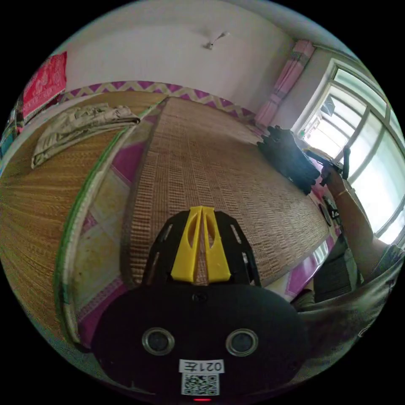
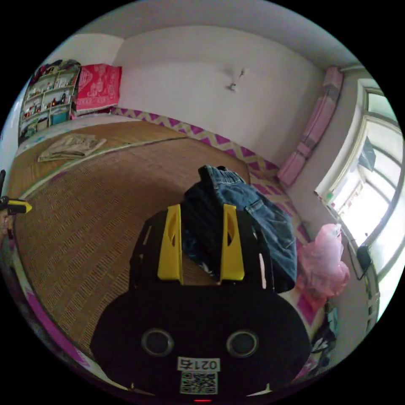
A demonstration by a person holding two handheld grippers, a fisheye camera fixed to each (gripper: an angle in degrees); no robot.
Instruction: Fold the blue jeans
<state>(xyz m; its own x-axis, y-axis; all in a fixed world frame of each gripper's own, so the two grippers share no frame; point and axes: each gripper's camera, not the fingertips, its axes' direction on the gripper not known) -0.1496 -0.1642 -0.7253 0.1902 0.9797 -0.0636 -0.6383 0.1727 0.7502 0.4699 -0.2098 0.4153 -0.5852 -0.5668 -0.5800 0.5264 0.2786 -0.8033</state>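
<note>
Two claws: left claw (image 1: 201, 244) closed empty; right claw (image 2: 201, 249) spread, hiding part of jeans (image 2: 249, 219).

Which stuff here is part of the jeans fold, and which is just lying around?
Part of the job:
blue jeans
right gripper, jaws apart around the jeans
left gripper, jaws together
woven mat

Lying about:
folded pale cloth
pink plastic bag
shelf

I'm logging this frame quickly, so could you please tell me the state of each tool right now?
Left tool: closed, holding nothing, above the woven mat.
Right tool: open, blue jeans between its jaws, not clamped.
</note>
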